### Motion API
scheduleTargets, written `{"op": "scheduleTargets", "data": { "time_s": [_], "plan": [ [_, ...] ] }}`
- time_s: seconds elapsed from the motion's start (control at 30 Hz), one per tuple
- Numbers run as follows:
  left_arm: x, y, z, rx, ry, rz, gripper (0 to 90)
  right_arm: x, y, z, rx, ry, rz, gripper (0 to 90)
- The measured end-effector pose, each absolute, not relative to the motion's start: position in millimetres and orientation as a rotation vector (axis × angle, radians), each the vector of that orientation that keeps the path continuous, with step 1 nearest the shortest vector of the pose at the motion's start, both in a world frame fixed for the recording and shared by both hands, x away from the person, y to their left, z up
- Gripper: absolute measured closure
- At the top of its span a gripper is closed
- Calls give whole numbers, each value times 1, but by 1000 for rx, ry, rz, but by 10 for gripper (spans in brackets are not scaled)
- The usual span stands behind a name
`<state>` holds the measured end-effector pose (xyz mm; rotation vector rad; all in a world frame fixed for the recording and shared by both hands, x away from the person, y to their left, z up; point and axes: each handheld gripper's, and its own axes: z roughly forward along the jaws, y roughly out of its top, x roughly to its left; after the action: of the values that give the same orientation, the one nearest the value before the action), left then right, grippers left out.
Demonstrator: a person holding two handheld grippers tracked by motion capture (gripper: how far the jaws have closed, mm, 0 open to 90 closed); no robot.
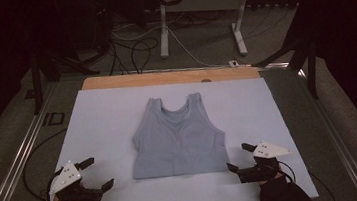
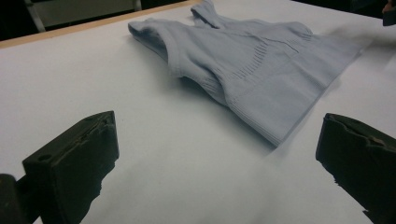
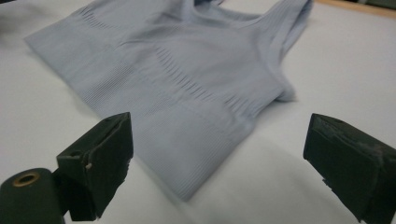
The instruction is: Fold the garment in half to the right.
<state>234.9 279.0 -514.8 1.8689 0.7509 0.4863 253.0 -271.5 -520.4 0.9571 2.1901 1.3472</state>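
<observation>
Smooth white tabletop (image 1: 108,118), ribbed grey tank top (image 1: 178,138)

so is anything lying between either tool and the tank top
Nothing visible. Bare white sheet separates the open left tool from the grey tank top. The open right tool faces its hem corner, nothing between.
</observation>
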Motion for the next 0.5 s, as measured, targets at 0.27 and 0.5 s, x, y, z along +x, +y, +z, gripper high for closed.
{"op": "scheduleTargets", "data": {
  "time_s": [0.27, 0.5],
  "plan": [
    [234, 278, -514, 1875, 728, 470, 2, 251, -268, -515, 934, 2217, 1338, 83],
    [232, 278, -514, 1881, 727, 460, 2, 253, -261, -515, 910, 2272, 1326, 82]
  ]
}}
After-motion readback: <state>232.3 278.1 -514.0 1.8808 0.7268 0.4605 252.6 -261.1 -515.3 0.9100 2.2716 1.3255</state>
